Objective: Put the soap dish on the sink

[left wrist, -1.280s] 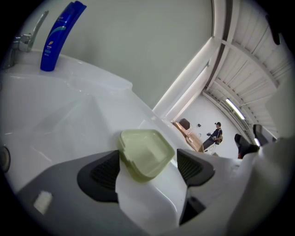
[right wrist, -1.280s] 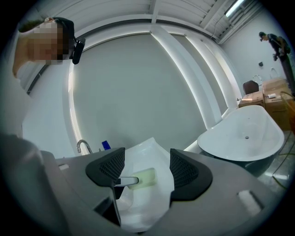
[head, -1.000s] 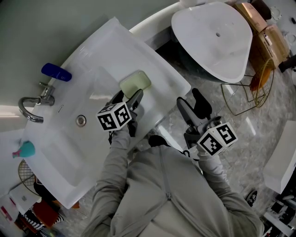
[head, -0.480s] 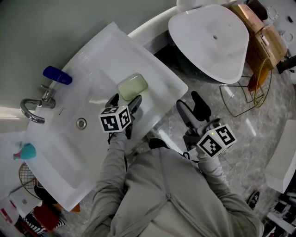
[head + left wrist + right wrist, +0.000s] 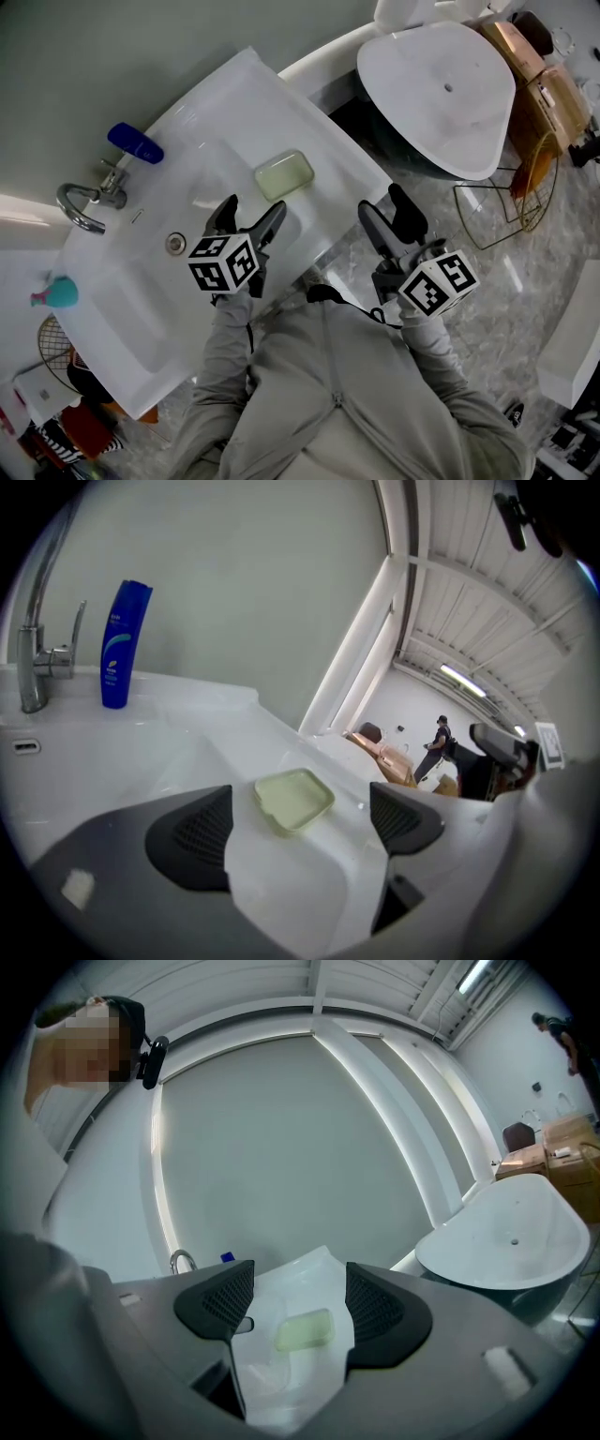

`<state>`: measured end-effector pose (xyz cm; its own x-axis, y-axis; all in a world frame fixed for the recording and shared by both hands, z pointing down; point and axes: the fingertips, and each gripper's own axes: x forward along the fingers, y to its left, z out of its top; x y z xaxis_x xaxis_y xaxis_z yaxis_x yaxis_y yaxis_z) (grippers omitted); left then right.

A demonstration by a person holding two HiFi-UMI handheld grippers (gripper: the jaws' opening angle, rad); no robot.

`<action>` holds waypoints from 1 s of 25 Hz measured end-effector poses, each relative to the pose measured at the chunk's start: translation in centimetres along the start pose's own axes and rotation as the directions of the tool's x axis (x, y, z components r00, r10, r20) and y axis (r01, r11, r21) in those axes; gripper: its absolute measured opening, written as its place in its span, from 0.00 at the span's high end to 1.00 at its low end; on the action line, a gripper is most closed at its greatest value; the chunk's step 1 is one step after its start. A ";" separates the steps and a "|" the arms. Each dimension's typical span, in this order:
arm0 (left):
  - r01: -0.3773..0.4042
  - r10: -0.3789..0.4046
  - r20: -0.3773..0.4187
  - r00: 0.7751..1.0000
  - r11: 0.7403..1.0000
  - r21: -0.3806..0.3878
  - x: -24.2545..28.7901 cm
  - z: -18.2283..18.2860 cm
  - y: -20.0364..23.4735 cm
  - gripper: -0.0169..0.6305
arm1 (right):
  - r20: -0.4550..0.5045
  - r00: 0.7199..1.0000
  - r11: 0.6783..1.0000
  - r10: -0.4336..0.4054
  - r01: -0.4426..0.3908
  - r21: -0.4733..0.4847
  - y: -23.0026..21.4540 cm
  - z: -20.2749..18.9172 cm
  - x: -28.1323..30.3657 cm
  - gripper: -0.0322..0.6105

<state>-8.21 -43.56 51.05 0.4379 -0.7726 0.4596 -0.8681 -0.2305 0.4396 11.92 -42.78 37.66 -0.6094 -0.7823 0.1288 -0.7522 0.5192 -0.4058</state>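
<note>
Both jaws of left hand-held gripper (image 5: 253, 207) just opened wide, empty; soap dish (image 5: 284, 175) on part-hidden sink (image 5: 120, 286)

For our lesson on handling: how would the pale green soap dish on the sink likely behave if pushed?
The soap dish looks like thin moulded plastic: probably stiff and light. Low and flat, it seems unlikely to tip or roll. On the glossy sink ledge it would probably slide easily.
</note>
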 end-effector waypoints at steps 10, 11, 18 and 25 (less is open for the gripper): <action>-0.020 0.022 0.255 0.967 1.000 -0.013 -11.4 5.9 0.2 0.22 | -0.001 0.997 0.997 0.077 -0.077 -0.026 3.2 0.0 2.1 0.47; -0.026 0.027 0.283 0.959 1.000 -0.008 -12.7 6.6 0.2 0.22 | 0.002 0.997 0.996 0.081 -0.081 -0.030 3.5 0.1 2.3 0.47; -0.083 0.060 0.420 0.906 0.996 0.037 -19.5 10.0 0.3 0.22 | 0.018 0.994 0.992 0.111 -0.110 -0.054 6.2 0.2 3.5 0.47; -0.193 0.087 0.495 0.865 0.967 0.166 -23.3 11.8 -0.2 0.22 | 0.039 0.992 0.990 0.122 -0.119 -0.075 8.3 0.4 3.7 0.47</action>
<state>-20.99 -32.47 31.08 0.1871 -0.9809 0.0540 -0.9627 -0.1721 0.2086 3.50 -41.51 34.40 -0.6863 -0.7261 0.0429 -0.6912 0.6327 -0.3491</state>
